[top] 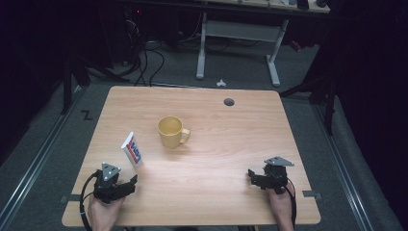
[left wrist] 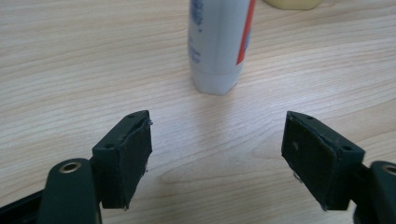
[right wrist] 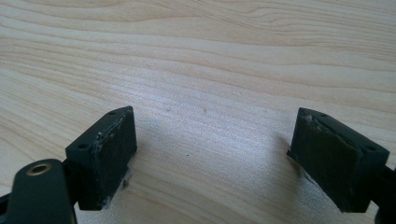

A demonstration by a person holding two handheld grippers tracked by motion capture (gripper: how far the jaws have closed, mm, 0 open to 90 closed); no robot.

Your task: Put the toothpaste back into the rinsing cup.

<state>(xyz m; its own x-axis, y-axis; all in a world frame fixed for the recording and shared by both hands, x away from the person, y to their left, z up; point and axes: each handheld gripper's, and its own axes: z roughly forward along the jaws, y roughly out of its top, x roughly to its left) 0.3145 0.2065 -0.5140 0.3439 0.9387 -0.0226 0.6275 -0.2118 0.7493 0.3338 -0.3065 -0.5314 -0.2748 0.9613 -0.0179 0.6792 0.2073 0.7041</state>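
White tube [top: 132, 149] upright beside yellow mug [top: 172, 132].

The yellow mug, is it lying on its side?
No, the yellow mug stands upright on the table, its open mouth facing up.

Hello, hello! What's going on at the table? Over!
Both grippers, left and right, open, empty. White tube standing ahead of left. Yellow mug beyond, nothing blocking.
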